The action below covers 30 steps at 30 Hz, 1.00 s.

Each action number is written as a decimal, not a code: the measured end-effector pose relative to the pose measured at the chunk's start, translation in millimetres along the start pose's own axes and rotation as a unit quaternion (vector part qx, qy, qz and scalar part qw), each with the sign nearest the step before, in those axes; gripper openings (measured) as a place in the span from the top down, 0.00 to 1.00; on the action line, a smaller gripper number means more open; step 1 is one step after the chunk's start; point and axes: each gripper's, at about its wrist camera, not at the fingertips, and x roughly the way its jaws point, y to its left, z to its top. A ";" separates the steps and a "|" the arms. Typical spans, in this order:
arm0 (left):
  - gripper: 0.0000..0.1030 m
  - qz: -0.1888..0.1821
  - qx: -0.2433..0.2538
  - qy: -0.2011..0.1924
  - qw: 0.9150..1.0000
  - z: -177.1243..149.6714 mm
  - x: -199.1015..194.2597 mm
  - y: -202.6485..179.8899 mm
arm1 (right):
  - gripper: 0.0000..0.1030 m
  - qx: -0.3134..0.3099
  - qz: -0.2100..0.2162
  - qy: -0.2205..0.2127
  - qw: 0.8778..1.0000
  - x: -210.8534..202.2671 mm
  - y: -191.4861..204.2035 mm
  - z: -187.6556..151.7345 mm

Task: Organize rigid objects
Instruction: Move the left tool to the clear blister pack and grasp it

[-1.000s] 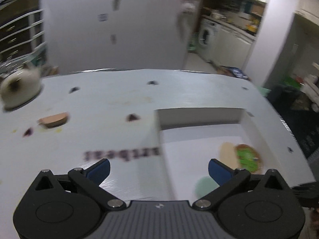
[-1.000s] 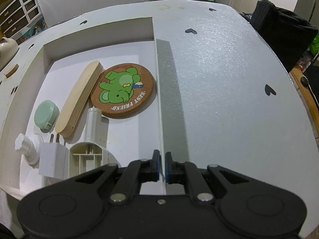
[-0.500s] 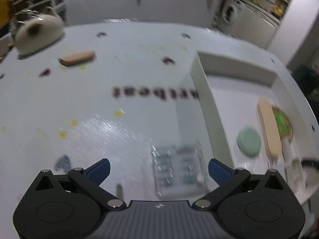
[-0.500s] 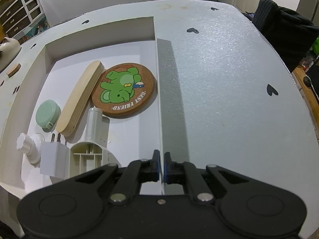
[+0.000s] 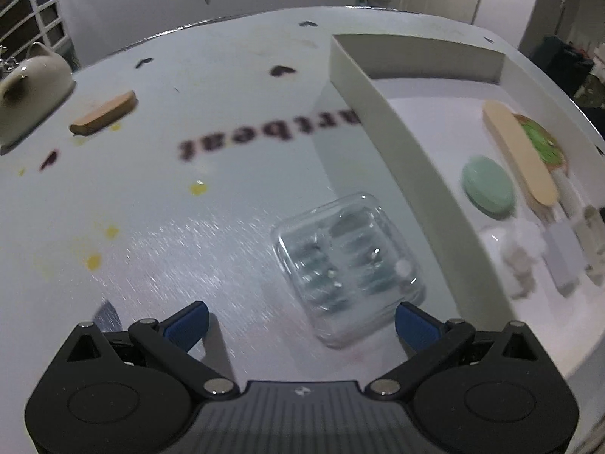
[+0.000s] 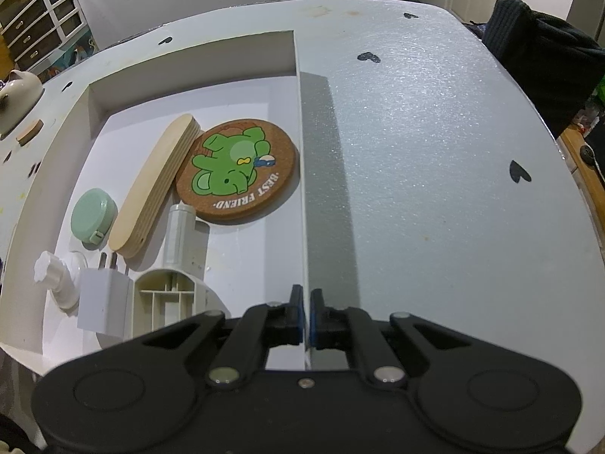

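Observation:
A clear plastic case (image 5: 348, 265) lies on the white table just left of the white box (image 5: 397, 132). My left gripper (image 5: 300, 321) hovers over the case's near end, open, its blue pads wide on either side and off it. My right gripper (image 6: 306, 302) is shut on the box's thin right wall (image 6: 302, 189) at the near end. Inside the box lie a cork coaster with a green elephant (image 6: 238, 174), a wooden board (image 6: 155, 185), a round green case (image 6: 92, 213), a white plug (image 6: 102, 302), a white plastic part (image 6: 170, 295) and a white knob (image 6: 51, 268).
A small wooden block (image 5: 104, 113) and a cream ceramic pot (image 5: 30, 79) sit at the table's far left. A dark cloth over a chair (image 6: 544, 64) stands past the table's right edge. Yellow stains dot the table on the left.
My left gripper has come down and tipped toward the table, bringing the clear case into view between its open fingers. The right gripper has stayed put on the box wall.

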 end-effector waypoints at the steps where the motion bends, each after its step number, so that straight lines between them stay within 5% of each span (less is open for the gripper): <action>1: 0.00 0.004 -0.007 -0.002 1.000 2.2 1.0 3.4 | 0.96 0.000 0.000 0.000 1.000 0.0 0.0 0.0; 11: 0.00 0.072 -0.053 -0.029 0.996 25.7 8.1 49.0 | 0.96 0.005 -0.001 0.001 1.000 1.0 0.2 0.6; 17: 0.00 0.060 -0.003 -0.034 0.998 41.5 13.9 56.8 | 0.96 0.006 -0.002 0.002 1.000 1.3 0.0 1.1; 24: 0.00 0.001 0.005 -0.044 0.999 62.3 14.9 36.4 | 0.96 0.015 -0.003 0.000 1.000 1.3 -0.9 0.6; 30: 0.00 0.007 -0.001 -0.053 0.999 81.2 29.7 23.4 | 0.95 0.020 -0.004 0.000 1.000 0.8 -1.5 -0.3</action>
